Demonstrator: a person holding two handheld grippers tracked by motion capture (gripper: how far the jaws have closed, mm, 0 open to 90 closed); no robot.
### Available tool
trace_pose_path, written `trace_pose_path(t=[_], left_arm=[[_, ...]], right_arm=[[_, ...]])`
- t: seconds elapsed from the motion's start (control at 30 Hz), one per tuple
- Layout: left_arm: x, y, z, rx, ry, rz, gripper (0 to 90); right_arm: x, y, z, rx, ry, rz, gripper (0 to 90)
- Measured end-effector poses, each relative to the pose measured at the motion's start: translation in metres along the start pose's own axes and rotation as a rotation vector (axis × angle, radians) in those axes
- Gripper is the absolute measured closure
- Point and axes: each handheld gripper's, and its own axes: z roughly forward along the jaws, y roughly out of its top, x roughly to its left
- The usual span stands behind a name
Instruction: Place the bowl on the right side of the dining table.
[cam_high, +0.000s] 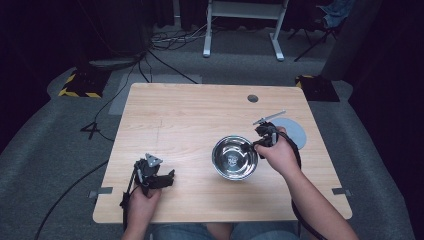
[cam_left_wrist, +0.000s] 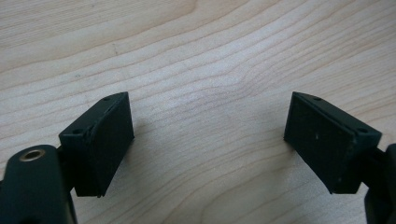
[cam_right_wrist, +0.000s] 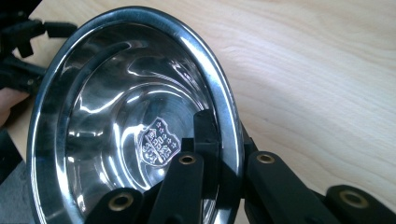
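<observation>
Polished steel catches the light: a round stainless-steel bowl (cam_high: 235, 157) sits on the pale wooden bench (cam_high: 190, 120), right of centre. The right hand-held gripper (cam_right_wrist: 224, 154) pinches its rim, one jaw inside, one outside. With so narrow a hold on slick metal, the bowl could swing or slip if lifted. The left hand-held gripper (cam_left_wrist: 208, 140) rests agape over bare wood. A stamped shield crest (cam_right_wrist: 159, 140) marks the bowl's floor; no lettering is legible.

My two black grippers, left gripper (cam_high: 159, 176) with grey three-cornered plate, flat square pads (cam_left_wrist: 109, 140), brass screws, trailing black cables, my blue jeans
</observation>
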Motion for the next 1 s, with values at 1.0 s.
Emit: trace_pose_path(t=[1.0], left_arm=[[-0.004,-0.002,-0.002,-0.001,0.016,-0.018,16.0]], right_arm=[[-0.09,0.005,-0.074,-0.181,-0.204,0.299,87.5]])
